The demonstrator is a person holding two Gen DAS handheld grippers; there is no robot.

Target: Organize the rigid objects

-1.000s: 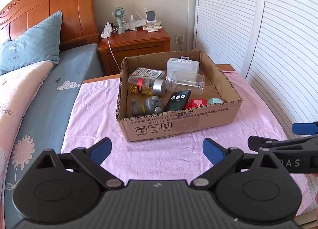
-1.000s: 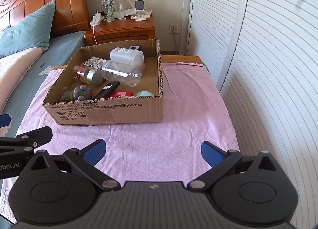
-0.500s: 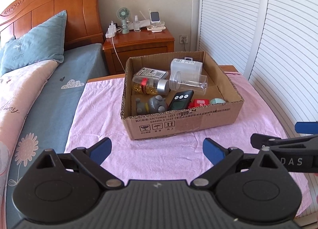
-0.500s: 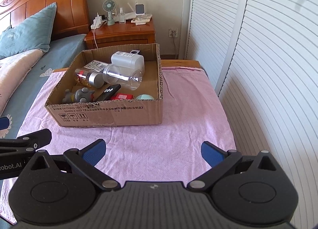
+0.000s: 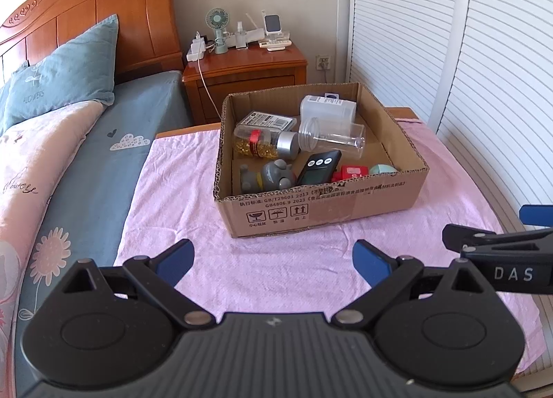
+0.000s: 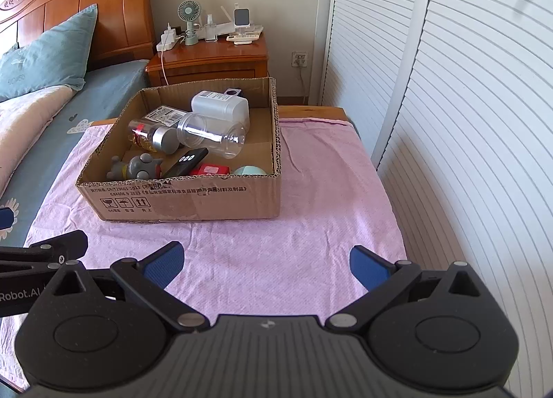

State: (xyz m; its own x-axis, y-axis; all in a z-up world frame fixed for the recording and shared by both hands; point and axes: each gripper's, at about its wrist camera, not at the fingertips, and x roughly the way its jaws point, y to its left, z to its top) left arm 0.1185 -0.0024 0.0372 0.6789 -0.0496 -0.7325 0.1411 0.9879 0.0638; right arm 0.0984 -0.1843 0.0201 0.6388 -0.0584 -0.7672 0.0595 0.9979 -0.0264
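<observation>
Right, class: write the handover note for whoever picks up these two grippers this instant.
Left gripper: open, empty, above the pink cloth.
Right gripper: open, empty, beside it.
Cardboard box sits on the cloth ahead of both. Inside it: clear jar, white container, capsule bottle, grey toy, black device, red box, mint round item, all jumbled together.
Done: nothing gripped.
Left: sorting the box's contents.

cardboard box: "GB/T29601 2013" | pillow: "FLOWERS" | right tool: "DAS"
</observation>
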